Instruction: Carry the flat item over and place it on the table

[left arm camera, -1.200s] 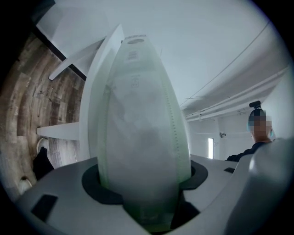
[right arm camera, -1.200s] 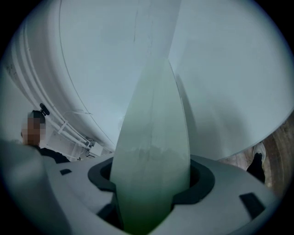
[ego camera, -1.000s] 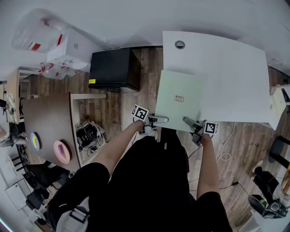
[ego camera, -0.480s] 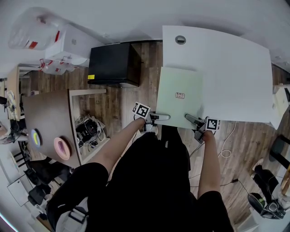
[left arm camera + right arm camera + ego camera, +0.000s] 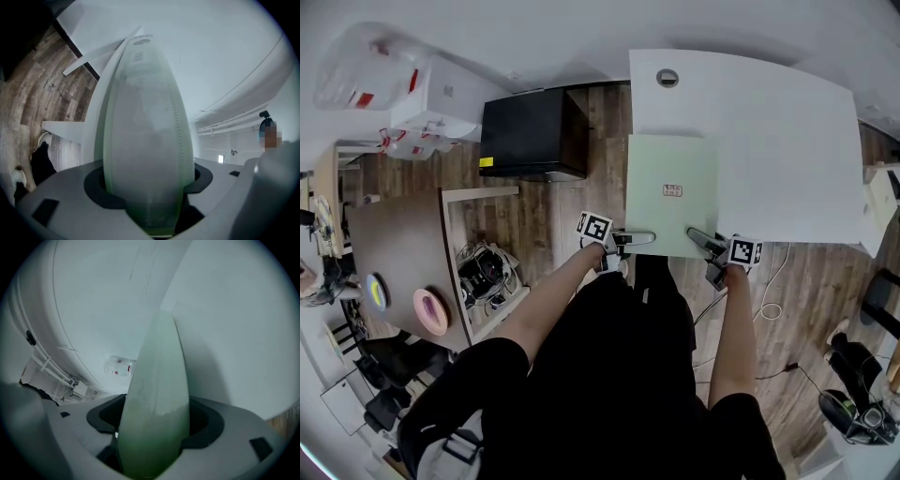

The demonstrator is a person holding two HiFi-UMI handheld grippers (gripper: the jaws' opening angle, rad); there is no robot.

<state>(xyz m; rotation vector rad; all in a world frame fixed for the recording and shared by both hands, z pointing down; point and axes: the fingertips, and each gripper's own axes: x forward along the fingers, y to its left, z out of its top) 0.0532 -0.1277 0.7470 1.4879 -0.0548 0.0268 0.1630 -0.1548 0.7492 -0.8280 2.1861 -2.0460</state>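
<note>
A pale green flat board (image 5: 670, 192) lies on the near left part of the white table (image 5: 769, 122), its near edge toward me. My left gripper (image 5: 642, 238) is shut on the board's near left corner; in the left gripper view the board (image 5: 145, 140) runs edge-on out of the jaws. My right gripper (image 5: 701, 238) is at the near right corner. Its jaws are opening, with the board's edge (image 5: 157, 404) still between them.
A black cabinet (image 5: 532, 139) stands left of the table. A brown desk (image 5: 398, 262) with a pink disc (image 5: 429, 312) is further left. The table has a round grommet (image 5: 667, 78). A white cable (image 5: 766, 309) lies on the wooden floor at the right.
The board has slid further onto the table and now lies square to its edge. Both grippers have followed it a little forward.
</note>
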